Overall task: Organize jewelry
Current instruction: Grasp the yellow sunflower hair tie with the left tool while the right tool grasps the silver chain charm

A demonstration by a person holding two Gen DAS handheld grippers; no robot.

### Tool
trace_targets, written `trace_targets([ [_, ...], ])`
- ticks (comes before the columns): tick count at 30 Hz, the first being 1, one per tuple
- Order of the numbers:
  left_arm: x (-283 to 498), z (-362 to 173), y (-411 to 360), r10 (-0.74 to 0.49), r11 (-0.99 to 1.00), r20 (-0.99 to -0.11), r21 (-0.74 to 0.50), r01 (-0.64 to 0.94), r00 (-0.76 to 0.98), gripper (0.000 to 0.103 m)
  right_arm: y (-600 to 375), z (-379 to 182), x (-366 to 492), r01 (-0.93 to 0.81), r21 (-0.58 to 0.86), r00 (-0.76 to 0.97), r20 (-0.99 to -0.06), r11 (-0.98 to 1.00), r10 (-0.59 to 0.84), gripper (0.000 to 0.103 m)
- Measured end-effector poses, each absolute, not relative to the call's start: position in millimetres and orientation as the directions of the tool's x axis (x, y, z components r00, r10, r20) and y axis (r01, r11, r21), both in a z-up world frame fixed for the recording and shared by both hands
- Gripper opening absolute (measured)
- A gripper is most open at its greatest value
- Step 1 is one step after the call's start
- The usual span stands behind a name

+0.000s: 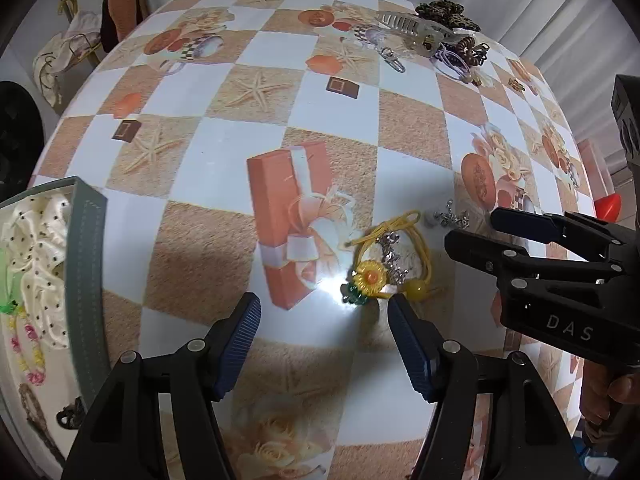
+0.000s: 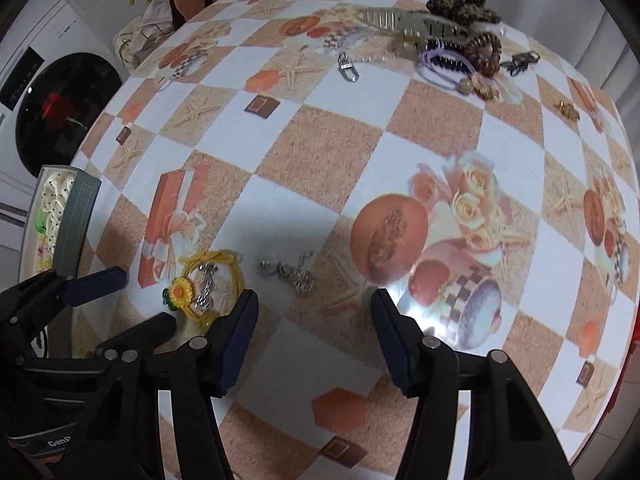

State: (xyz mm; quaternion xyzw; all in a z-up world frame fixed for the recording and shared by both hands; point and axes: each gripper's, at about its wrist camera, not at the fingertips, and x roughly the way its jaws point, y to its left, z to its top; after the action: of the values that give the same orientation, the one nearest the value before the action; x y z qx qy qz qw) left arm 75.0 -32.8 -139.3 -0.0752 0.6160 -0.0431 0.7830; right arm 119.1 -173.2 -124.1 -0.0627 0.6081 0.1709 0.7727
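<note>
A yellow hair tie with a sunflower charm (image 1: 372, 278) lies on the patterned table, with a small silver chain piece (image 1: 392, 254) inside its loop; it also shows in the right wrist view (image 2: 181, 291). A second silver chain (image 1: 450, 216) lies just beyond it, and shows in the right wrist view (image 2: 294, 273). My left gripper (image 1: 324, 316) is open and empty, its right fingertip close to the sunflower. My right gripper (image 2: 314, 312) is open and empty, just short of the second chain. A grey jewelry box (image 1: 86, 264) at the left holds a cream dotted cloth and bead bracelets.
At the far side of the table lies a pile of hair accessories (image 2: 452, 36): a clear claw clip, dark scrunchies, a purple band, metal clasps. A small gold piece (image 2: 568, 110) lies at the far right. A washing machine (image 2: 60, 112) stands beyond the table's left edge.
</note>
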Motion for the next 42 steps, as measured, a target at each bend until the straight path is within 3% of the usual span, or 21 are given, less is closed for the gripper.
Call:
trace_targets([
  [3,77.4,-139.6,-34.6,-0.171,0.983,-0.953,-0.181,-0.018,0.249,0.072,-172.1,-124.2,121.1,-0.349,0.107,0.213,-0.958,0.931,0.19,0.059],
  [6,79.7,-140.4,-37.6,-0.171,0.984,-0.952,-0.178,-0.004,0.252,0.063,-167.6,-124.1,122.0,-0.373,0.088,0.228,-0.956,0.924,0.183,0.053],
  [13,83.7,-140.7,-45.1,-0.167,0.986,-0.95,-0.165,0.028,0.263,0.063,-167.7,-124.0,123.1,-0.379,0.004,0.277,-0.954,0.925,0.117,0.013],
  [14,83.3,-140.6,-45.3,-0.166,0.986,-0.95,-0.165,0.028,0.265,0.057,-171.6,-123.7,125.0,-0.366,0.017,0.273,-0.954,0.93,0.125,0.012],
  [15,83.5,-140.1,-46.5,-0.167,0.986,-0.949,-0.165,0.032,0.266,0.052,-174.7,-123.3,126.4,-0.355,0.037,0.266,-0.954,0.934,0.139,0.012],
  [17,84.3,-139.6,-49.3,-0.175,0.984,-0.949,-0.171,0.038,0.262,0.052,-179.0,-123.1,127.4,-0.332,0.065,0.255,-0.954,0.941,0.156,0.012],
  [19,85.0,-139.2,-53.1,-0.181,0.983,-0.948,-0.175,0.048,0.26,0.04,-180.7,-122.7,126.4,-0.319,0.081,0.251,-0.954,0.944,0.167,0.012],
  [21,85.6,-138.9,-56.1,-0.183,0.983,-0.948,-0.175,0.055,0.26,0.038,-183.3,-122.0,124.7,-0.3,0.107,0.242,-0.953,0.948,0.184,0.012],
  [22,85.7,-138.8,-56.6,-0.189,0.982,-0.947,-0.18,0.057,0.26,0.026,-185.1,-121.9,124.1,-0.289,0.122,0.236,-0.952,0.949,0.194,0.012],
  [23,85.8,-138.8,-57.3,-0.194,0.981,-0.947,-0.185,0.06,0.258,0.024,-187.3,-121.7,123.3,-0.275,0.139,0.229,-0.952,0.951,0.205,0.012],
  [42,70.5,-100.8,-53.2,-0.242,0.97,-0.923,-0.242,0.04,0.3,0.024,-225.4,-105.3,101.9,-0.11,0.265,0.178,-0.943,0.958,0.281,0.012],
])
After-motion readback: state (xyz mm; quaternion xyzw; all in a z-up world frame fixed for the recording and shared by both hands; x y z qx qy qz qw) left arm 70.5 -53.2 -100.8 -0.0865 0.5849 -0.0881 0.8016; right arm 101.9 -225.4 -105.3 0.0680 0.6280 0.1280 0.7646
